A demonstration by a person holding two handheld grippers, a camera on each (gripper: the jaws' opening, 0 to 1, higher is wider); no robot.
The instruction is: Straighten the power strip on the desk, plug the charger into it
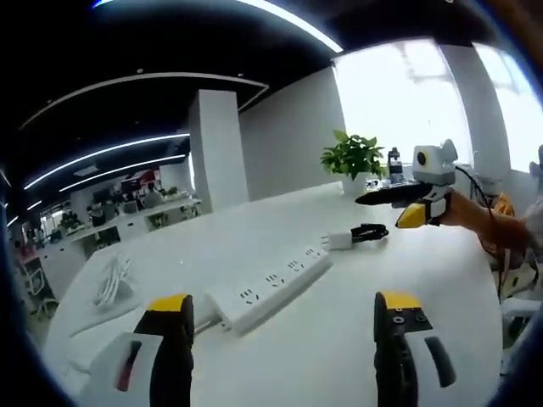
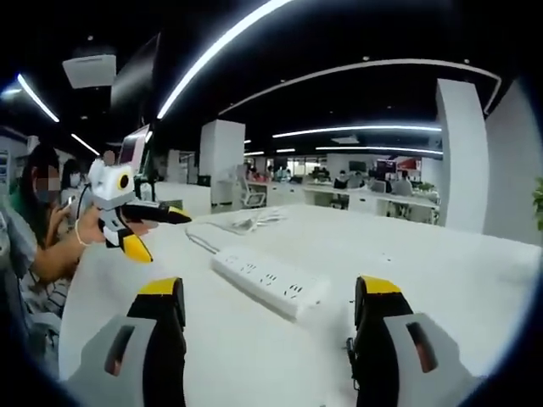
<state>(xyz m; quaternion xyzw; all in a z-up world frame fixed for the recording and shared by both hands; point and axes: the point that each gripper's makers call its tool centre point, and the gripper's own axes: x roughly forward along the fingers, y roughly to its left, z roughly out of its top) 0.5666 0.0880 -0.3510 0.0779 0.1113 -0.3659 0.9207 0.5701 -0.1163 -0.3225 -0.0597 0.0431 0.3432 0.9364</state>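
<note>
We see the white power strip [image 1: 271, 287] lying flat on the white desk [image 1: 339, 339], a long bar with a row of sockets on its top face. In the left gripper view it runs on a diagonal, between and beyond the two yellow-tipped jaws of the left gripper [image 1: 284, 309], which stand spread wide with nothing between them. Its white cord leaves the near end and trails off toward a loose bundle of white cable [image 1: 112, 282] at the desk's left side.

Just past the strip's far end lies the charger [image 1: 339, 240], a small white block with a black cord coiled beside it. We cannot tell whether it touches the strip.

In the right gripper view the strip [image 2: 270, 282] lies between the spread, empty jaws of the right gripper [image 2: 267, 309], angled away to the left. The left gripper [image 2: 127, 225] hovers there above the desk edge, held by a person's hand.

In the left gripper view the right gripper [image 1: 407, 208] hangs above the desk near the charger.

A potted green plant [image 1: 352, 161] stands at the far desk edge by a bright window. Behind are white columns, rows of office desks and long ceiling light strips.
</note>
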